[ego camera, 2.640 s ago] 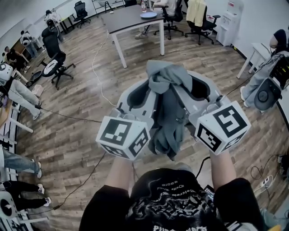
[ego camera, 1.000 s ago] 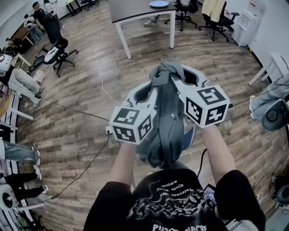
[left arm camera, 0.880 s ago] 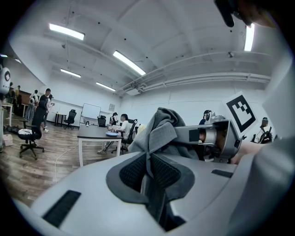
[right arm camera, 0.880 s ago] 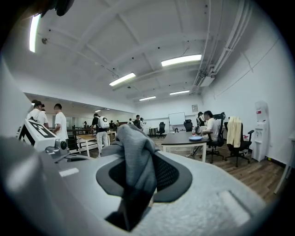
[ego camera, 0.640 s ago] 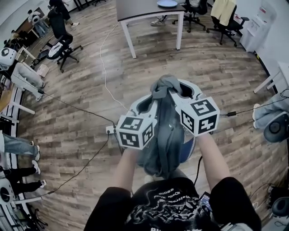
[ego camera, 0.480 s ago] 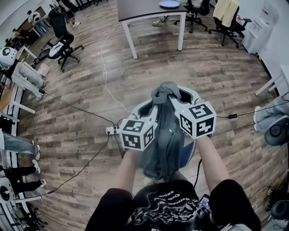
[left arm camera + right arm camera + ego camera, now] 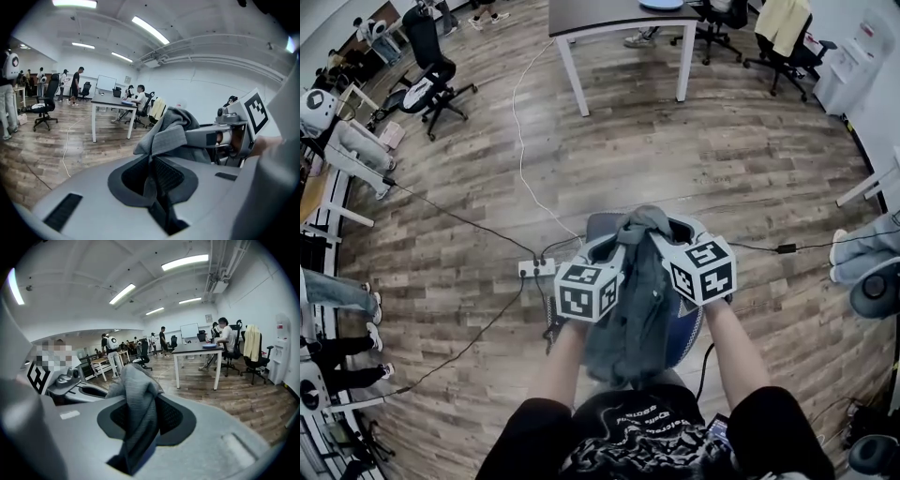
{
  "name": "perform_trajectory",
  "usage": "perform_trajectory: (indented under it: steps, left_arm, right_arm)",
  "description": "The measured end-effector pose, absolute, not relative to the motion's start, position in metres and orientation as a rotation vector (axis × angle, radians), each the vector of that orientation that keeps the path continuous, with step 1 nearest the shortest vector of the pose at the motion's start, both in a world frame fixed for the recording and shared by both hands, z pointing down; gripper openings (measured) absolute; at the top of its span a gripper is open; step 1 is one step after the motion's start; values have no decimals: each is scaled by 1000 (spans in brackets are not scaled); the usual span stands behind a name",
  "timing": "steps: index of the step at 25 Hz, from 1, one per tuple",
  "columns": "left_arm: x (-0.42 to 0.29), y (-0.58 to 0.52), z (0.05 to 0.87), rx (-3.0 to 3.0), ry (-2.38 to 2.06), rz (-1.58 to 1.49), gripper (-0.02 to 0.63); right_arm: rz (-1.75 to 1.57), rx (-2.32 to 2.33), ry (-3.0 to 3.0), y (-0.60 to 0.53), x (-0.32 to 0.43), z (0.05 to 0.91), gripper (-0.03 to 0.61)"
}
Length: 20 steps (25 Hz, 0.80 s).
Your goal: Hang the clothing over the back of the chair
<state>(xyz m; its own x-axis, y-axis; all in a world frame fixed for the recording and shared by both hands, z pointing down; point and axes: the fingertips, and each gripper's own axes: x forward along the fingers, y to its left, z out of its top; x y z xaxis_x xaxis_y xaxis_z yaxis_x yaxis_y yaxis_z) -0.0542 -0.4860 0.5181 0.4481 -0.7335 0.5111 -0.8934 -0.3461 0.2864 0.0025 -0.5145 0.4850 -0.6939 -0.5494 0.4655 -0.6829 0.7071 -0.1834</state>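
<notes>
Left gripper (image 7: 616, 247) and right gripper (image 7: 660, 240) clamp grey clothing (image 7: 636, 305) (bunched) above chair (image 7: 599, 224).

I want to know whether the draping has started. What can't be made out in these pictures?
- Chair: in the head view it is mostly covered by the grey garment, so only blue edges show. It is absent from both gripper views.
- Whether the garment touches the chair: the contact area lies under the cloth.
- Garment's type and hem: it is bunched, and its lower end is hidden by the person's shirt.
</notes>
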Motion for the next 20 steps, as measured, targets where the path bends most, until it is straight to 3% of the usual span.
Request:
perform_trajectory:
  steps: [10,20]
  left_arm:
    - [-48,-481,574,2078,-1286,592,38]
    - [-67,-465,618,2010,-1161,581,38]
  right_arm:
    - [570,871,-2425,-511,15,548,100]
    - [629,901,-2323,-494,-5,591,100]
